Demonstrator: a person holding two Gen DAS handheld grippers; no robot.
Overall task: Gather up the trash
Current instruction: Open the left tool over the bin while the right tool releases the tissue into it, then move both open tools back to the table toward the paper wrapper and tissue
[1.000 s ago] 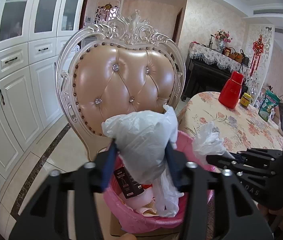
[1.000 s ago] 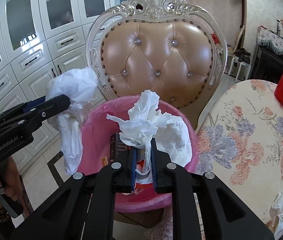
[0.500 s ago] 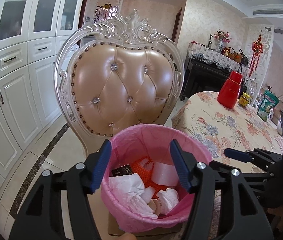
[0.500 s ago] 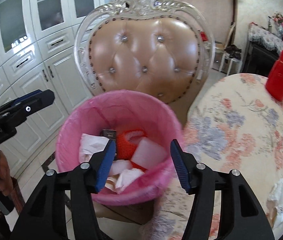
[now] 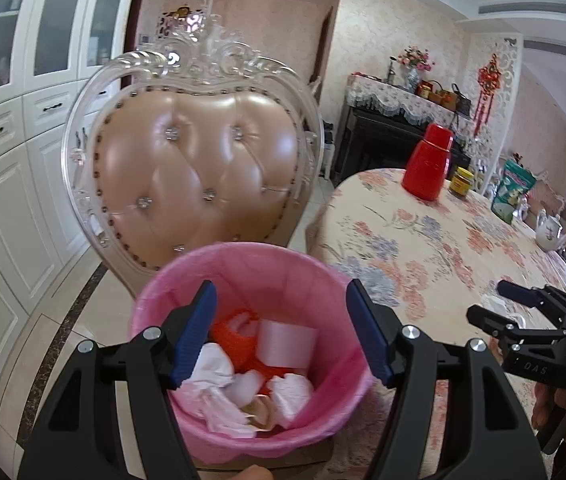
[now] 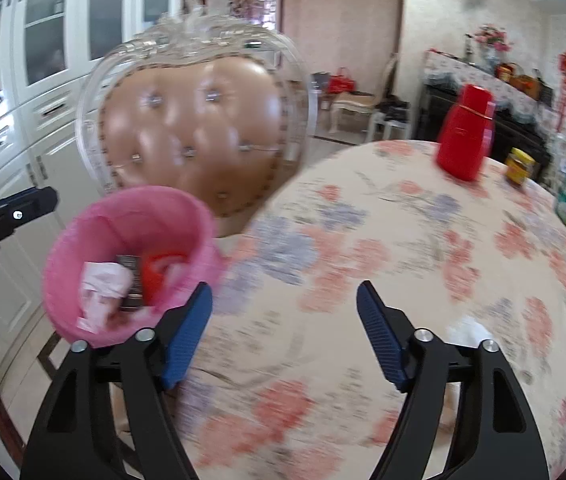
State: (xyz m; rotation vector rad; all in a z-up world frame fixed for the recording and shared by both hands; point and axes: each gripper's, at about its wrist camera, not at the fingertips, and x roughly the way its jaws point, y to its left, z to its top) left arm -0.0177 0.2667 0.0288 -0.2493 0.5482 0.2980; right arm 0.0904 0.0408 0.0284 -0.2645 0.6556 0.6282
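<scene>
Right gripper (image 6: pixel 285 332), jaws just opening wide and empty, is swinging over the floral table (image 6: pixel 403 240) toward crumpled tissue (image 6: pixel 471 330) at four o'clock. Left gripper (image 5: pixel 281 332), also apart and empty, is hovering above the pink bin (image 5: pixel 243 268) (best approached slowly, straddling the wad).

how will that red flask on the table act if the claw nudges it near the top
The red flask stands upright, taller than wide, so a high push may tip it. Its smooth glossy shell looks slippery. It sits on a tablecloth, which may drag rather than let it slide.

Black left gripper (image 5: pixel 279 330), black right gripper (image 6: pixel 285 332) — ribbed blue pads, silver screws, white lettering
</scene>
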